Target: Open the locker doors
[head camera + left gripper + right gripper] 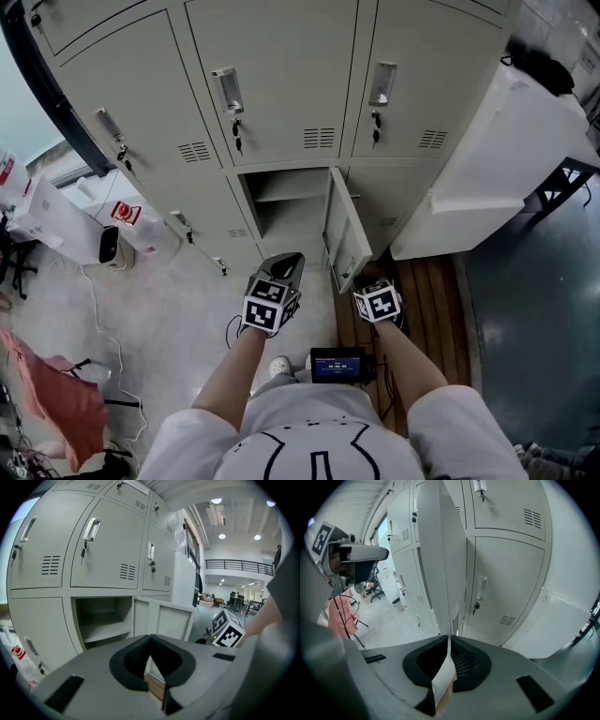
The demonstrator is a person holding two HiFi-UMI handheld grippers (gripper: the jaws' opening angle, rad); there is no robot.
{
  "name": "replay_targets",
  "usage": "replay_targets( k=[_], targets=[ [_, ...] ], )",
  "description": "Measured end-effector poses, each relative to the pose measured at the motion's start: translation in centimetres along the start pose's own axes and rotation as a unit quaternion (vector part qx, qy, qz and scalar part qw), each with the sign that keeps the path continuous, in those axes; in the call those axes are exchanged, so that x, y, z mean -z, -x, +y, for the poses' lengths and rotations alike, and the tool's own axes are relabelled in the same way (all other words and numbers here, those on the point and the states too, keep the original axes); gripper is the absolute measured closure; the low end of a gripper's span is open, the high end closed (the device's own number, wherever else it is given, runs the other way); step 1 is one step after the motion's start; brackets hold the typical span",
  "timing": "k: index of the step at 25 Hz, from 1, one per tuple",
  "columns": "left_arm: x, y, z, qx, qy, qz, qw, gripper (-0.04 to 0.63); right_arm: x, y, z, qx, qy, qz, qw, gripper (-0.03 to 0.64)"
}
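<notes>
My right gripper [449, 641] has its jaws pinched narrow on the free edge of the open door [440, 559], which runs up the centre of the right gripper view. My left gripper [150, 639] has its jaws closed together on nothing. In the head view it hangs just left of that door, below the open compartment [286, 202] at frame centre, and the lockers [281, 84] above are closed.

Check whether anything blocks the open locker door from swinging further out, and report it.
Nothing visible does. The right gripper is clamped on the free edge of the open locker door, and the wooden floor beyond it, in front of the neighbouring closed locker, shows nothing in the door's arc.
</notes>
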State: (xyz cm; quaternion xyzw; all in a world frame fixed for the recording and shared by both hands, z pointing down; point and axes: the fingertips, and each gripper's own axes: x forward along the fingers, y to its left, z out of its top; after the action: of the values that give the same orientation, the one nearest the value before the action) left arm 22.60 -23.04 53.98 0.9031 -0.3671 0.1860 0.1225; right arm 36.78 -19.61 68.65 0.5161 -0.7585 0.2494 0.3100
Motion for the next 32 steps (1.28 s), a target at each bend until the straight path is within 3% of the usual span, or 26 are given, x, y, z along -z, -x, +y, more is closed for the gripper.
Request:
replay_targets(
  k=[8, 16, 23, 32],
  targets=[
    [0.9, -1.0, -0.3, -0.005, -0.003, 0.011, 0.9999, 0.578, -0.1, 1.3, 2.1, -0.040, 0.078, 0.051, 0.995, 0.607],
    [1.2, -0.5, 0.9, -0.008, 0.001, 0.007, 0.9999, 0.578, -0.8, 1.7, 7.5, -0.129, 0.164, 0.095, 0.973, 0.607],
    [1.6, 1.7, 4.6, -0.016, 0.007, -0.001, 0.9998, 0.578, -5.0, 0.1, 12.3, -0.148, 0.191, 0.076, 0.967, 0.607],
    [2.1, 5.8, 10.9, -0.022, 0.008, -0.013, 0.9996, 0.578, -12.1, -2.3, 19.1, -0.137, 0.211, 0.029, 0.967, 0.607]
  ],
)
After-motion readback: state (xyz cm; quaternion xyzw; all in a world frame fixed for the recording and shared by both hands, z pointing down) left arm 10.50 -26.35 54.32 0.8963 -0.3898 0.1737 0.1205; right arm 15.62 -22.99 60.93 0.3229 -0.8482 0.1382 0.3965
